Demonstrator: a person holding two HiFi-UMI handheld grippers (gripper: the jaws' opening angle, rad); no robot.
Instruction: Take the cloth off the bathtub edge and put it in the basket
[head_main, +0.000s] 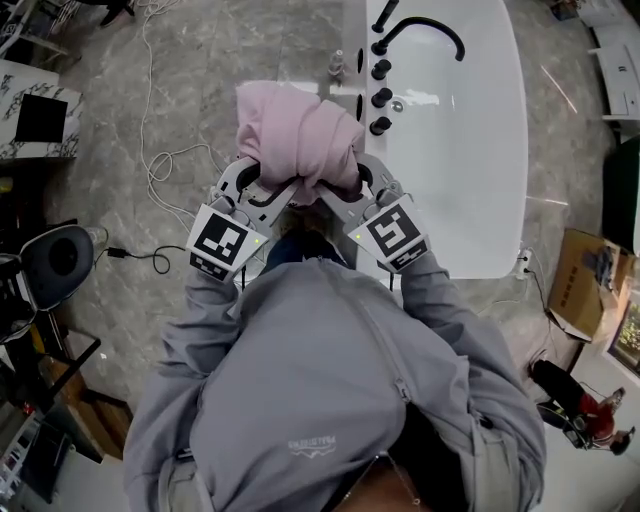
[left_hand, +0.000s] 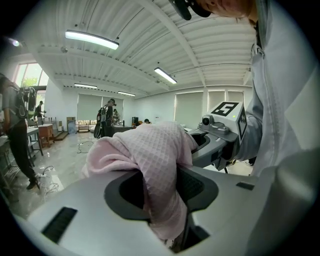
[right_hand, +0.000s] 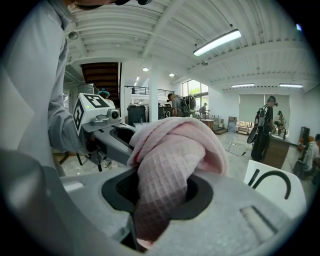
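Note:
A pink waffle-weave cloth (head_main: 297, 132) is bunched up and held in the air between both grippers, in front of the person's chest and over the near edge of the white bathtub (head_main: 470, 150). My left gripper (head_main: 262, 185) is shut on the cloth's left part (left_hand: 157, 165). My right gripper (head_main: 345, 190) is shut on its right part (right_hand: 167, 175). In each gripper view the cloth fills the gap between the jaws and hangs down through it, and the other gripper shows behind it. No basket is in view.
Black tap and round knobs (head_main: 381, 70) stand on the tub's left rim. White and black cables (head_main: 160, 170) trail over the grey marble floor at left. A round stool (head_main: 58, 258) stands at far left, a cardboard box (head_main: 585, 280) at right. People stand in the room's background.

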